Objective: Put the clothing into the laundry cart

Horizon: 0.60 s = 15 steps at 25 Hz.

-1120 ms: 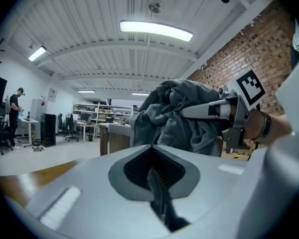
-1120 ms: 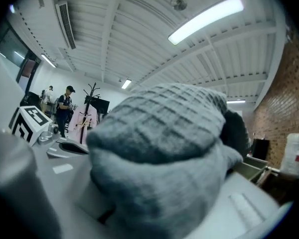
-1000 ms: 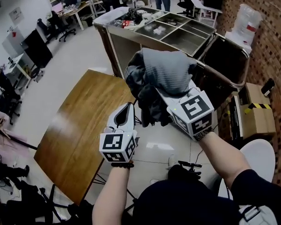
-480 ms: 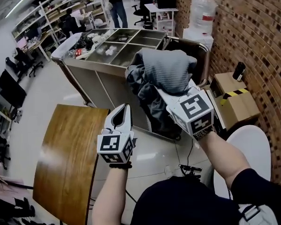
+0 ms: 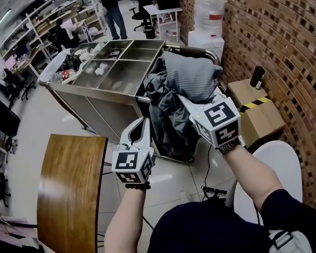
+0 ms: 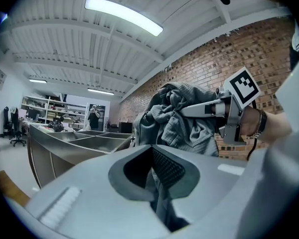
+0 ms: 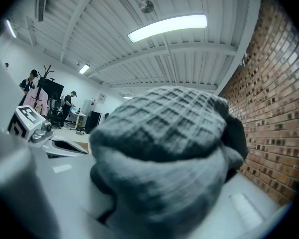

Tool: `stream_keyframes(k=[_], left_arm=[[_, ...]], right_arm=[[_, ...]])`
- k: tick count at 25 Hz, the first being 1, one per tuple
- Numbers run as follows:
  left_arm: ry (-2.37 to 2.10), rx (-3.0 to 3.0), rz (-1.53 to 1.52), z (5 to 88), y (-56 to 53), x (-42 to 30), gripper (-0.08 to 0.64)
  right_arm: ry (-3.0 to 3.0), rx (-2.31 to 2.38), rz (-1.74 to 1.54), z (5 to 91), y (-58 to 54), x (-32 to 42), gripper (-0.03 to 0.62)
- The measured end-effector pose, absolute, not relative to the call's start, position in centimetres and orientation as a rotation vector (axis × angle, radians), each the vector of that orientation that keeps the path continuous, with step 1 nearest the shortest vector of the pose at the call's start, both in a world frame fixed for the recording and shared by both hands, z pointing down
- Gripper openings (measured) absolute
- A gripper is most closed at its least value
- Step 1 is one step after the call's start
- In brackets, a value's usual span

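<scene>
A bundle of grey clothing [image 5: 187, 80] hangs from my right gripper [image 5: 188, 98], which is shut on it; the fingertips are buried in the cloth. It hangs over the dark laundry bag [image 5: 175, 141] at the near end of the steel cart [image 5: 102, 96]. In the right gripper view the waffle-knit clothing [image 7: 164, 153] fills the frame. My left gripper [image 5: 141, 124] is lower and to the left, shut with nothing in it, beside the hanging cloth. The left gripper view shows the bundle [image 6: 174, 118] and the right gripper [image 6: 199, 109] ahead of the left gripper [image 6: 152, 156].
The cart top has several steel compartments [image 5: 113, 62]. A wooden table [image 5: 68, 194] lies at lower left. A brick wall [image 5: 284, 36], a cardboard box [image 5: 255, 117] with a black bottle [image 5: 257, 77], and a white round seat [image 5: 274, 167] stand on the right. A person [image 5: 110, 4] stands far back.
The view has swung right: the cart now sits ahead and closer, and the wooden table has slid to lower left. Both grippers keep their pose, the bundle still in the right one.
</scene>
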<state>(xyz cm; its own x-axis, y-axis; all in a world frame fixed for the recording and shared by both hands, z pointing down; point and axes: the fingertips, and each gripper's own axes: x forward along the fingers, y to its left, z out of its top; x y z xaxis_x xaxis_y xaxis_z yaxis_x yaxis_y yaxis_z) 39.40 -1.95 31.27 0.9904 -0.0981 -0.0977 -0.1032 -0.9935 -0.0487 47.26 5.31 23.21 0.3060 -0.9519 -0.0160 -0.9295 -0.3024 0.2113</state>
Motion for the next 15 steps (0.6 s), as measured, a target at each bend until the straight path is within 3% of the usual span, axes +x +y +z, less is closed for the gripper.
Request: stream_keyframes(k=[11,15], left_arm=[[0.161,-3.073,0.129,33.0,-3.1,45.7,0.003],[0.164,-3.08,0.129,32.9,-3.7,47.3,0.003]], right_arm=[[-1.709,2.385,-0.035,28.6,2.7,55.6,0.167],[-1.684,2.355,0.131,31.9,1.3,58.3,0.213]])
